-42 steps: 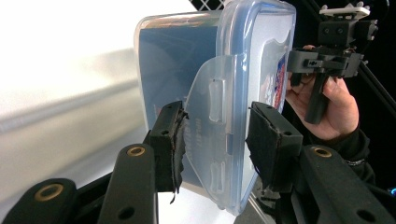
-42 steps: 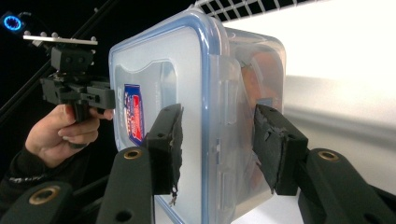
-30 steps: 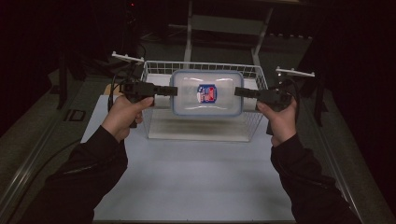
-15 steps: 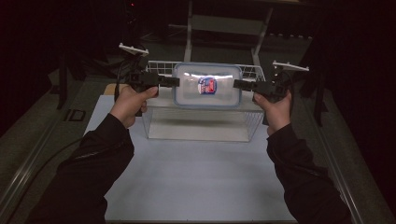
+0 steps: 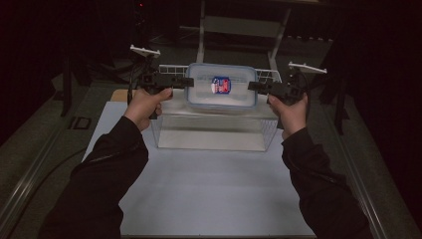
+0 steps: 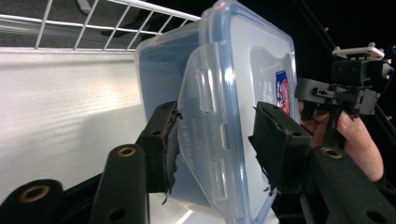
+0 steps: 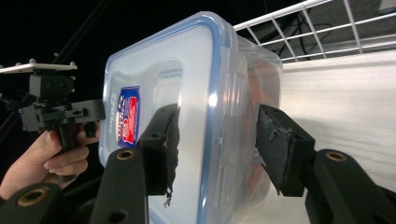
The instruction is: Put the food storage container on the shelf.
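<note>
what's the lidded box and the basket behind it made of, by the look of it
The box looks like clear, slightly frosted plastic: the basket shows through its walls, light glints on its blue-rimmed lid, and the side clasp looks moulded. The basket looks like thin metal wire with a white coating, judging by its open grid of rods; the coating type is unclear.

Dim lab, black surround; metal frame point(image 5: 239, 25), white table point(image 5: 209, 189)

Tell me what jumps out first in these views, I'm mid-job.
A clear plastic container with a blue-rimmed lid and a red-and-blue label is held in the air above the white wire basket, mid-table. The left gripper and right gripper clamp its opposite short ends.
</note>
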Demonstrator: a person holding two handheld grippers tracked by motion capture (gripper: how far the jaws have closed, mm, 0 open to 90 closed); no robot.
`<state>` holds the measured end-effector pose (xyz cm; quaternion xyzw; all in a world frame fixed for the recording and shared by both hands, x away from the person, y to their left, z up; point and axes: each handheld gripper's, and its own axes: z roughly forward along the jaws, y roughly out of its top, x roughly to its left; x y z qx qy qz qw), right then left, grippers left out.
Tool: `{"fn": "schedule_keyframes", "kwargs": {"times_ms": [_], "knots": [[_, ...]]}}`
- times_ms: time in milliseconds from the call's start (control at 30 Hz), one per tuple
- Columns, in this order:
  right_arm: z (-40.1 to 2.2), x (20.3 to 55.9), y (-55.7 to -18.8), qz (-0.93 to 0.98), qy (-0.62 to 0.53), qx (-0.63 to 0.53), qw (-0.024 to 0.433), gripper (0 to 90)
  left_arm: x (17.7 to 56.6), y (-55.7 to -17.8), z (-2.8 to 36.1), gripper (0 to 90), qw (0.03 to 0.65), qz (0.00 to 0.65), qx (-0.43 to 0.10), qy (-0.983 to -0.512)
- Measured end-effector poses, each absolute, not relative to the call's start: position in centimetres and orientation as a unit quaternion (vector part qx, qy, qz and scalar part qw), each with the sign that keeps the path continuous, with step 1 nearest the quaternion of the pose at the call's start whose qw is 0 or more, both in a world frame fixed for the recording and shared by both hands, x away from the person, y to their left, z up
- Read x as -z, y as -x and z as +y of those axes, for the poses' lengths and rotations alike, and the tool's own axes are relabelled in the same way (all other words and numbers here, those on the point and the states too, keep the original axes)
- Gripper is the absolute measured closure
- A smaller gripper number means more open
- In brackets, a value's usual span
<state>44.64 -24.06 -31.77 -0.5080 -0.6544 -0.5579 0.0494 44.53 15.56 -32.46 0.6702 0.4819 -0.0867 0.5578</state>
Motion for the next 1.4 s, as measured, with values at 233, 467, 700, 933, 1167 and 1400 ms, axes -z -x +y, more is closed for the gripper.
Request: {"fn": "schedule_keyframes", "kwargs": {"times_ms": [233,467,700,933,1167,1400], "knots": [[-23.9,31.9,-45.3,-0.647,0.524,0.552,0.052,48.4,32.9,-45.4,15.2,46.4,0.555,0.497,0.093,-0.661],[-23.6,32.0,-46.4,-0.646,0.542,0.536,0.045,49.5,33.4,-46.0,14.9,43.3,0.546,0.514,0.077,-0.658],[-23.5,31.6,-46.4,-0.651,0.539,0.535,0.019,41.0,32.9,-45.7,14.9,36.0,0.548,0.511,0.041,-0.661],[-24.3,30.1,-44.3,-0.660,0.495,0.564,-0.022,39.1,31.8,-42.3,15.6,22.5,0.596,0.438,-0.025,-0.673],[-23.7,29.6,-41.1,-0.698,0.444,0.560,-0.051,35.4,31.8,-39.1,15.4,1.1,0.607,0.394,-0.064,-0.687],[-22.3,30.5,-38.3,-0.725,0.402,0.555,-0.066,37.8,33.1,-35.5,14.8,1.0,0.607,0.354,-0.101,-0.704]]}}
